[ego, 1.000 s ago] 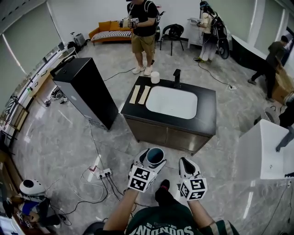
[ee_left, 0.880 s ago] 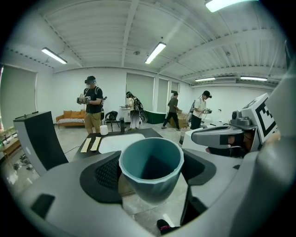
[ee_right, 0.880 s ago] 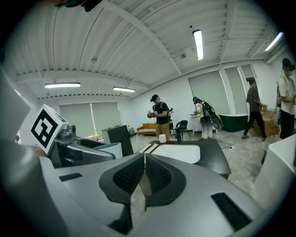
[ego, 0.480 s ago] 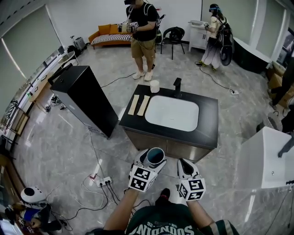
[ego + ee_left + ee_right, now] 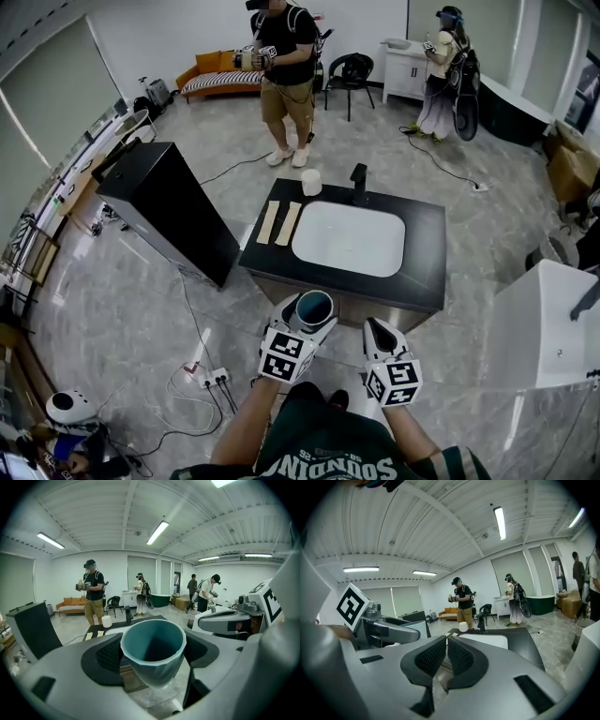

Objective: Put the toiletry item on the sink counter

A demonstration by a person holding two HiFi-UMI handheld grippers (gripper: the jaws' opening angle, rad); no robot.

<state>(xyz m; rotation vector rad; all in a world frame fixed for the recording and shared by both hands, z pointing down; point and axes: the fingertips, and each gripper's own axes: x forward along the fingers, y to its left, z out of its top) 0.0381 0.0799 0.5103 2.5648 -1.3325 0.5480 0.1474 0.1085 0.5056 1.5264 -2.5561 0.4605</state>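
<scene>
Left tool (image 5: 302,328) is clamped on a teal cup (image 5: 153,651), one jaw on each side, cup mouth facing up toward the head camera. Cup is in the air, just short of the near edge of the black tabletop (image 5: 427,246). I can't tell if it overhangs the edge. It isn't touching the tabletop

Right tool (image 5: 446,652) has its jaws pressed together with nothing between them. It's held just right of the left tool at about the same height

On the tabletop: white basin (image 5: 349,237) in the middle, black faucet (image 5: 357,178) at its far edge, small white container (image 5: 310,181) just left of the faucet, and two pale strips (image 5: 280,222) side by side on the left part

Tall black cabinet (image 5: 169,211) stands on the floor left of the sink unit, well apart from it. A person (image 5: 284,66) stands beyond the far side
</scene>
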